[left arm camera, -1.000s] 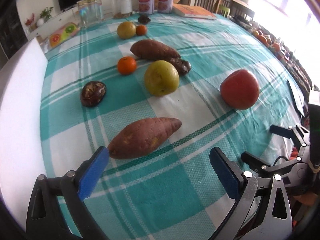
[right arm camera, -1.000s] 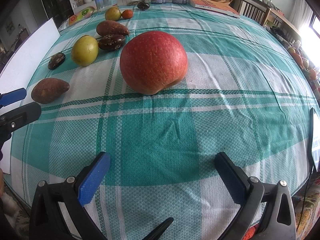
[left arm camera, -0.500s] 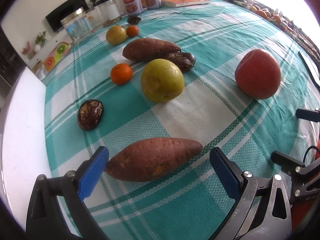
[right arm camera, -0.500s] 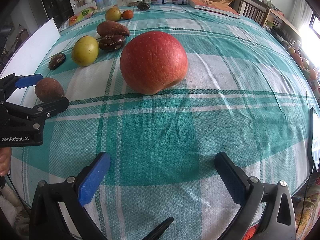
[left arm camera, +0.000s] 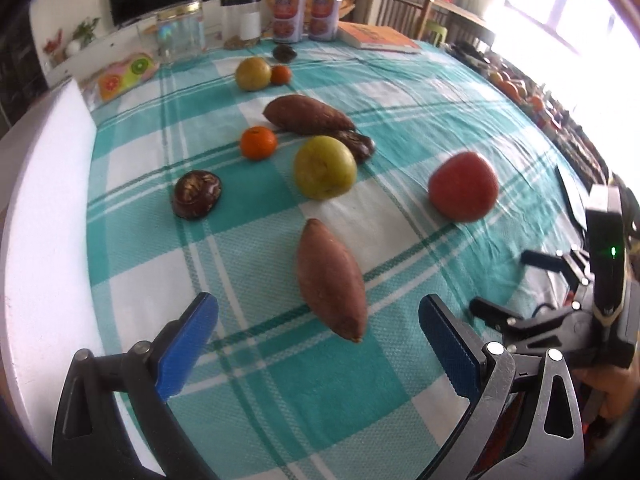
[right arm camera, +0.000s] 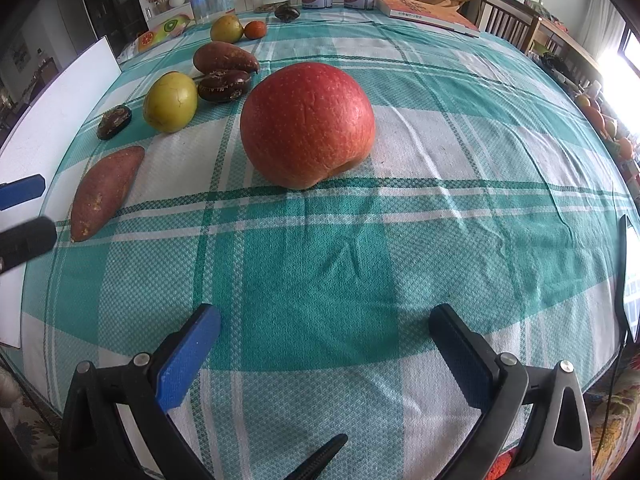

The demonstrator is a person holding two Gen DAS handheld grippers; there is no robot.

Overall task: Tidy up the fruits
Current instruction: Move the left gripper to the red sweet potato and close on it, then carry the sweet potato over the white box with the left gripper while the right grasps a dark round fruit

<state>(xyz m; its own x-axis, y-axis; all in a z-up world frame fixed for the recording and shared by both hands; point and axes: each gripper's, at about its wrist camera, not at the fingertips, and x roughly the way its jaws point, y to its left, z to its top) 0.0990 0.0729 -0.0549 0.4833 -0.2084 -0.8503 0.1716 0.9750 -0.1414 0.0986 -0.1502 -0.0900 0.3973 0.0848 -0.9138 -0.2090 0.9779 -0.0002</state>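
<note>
My left gripper [left arm camera: 318, 344] is open and empty, its jaws either side of the near tip of a sweet potato [left arm camera: 331, 278] that points toward me. Beyond lie a yellow-green apple [left arm camera: 325, 167], a red apple [left arm camera: 463, 186], an orange [left arm camera: 258, 143], a second sweet potato [left arm camera: 307, 115] and a dark brown fruit [left arm camera: 197, 194]. My right gripper [right arm camera: 325, 356] is open and empty, well short of the red apple [right arm camera: 307, 125]. The near sweet potato [right arm camera: 105, 192] lies at the left of the right wrist view.
A white board [left arm camera: 44, 208] stands along the table's left edge. Jars [left arm camera: 178, 32], two cans [left arm camera: 306, 16] and a book [left arm camera: 378, 38] stand at the far end. Another yellow fruit [left arm camera: 253, 74] and small orange [left arm camera: 281, 74] lie far back. The right gripper's body [left arm camera: 560, 304] shows at right.
My left gripper has turned and pulled back, so the near sweet potato now lies lengthwise between its jaws instead of crosswise. My right gripper has not moved.
</note>
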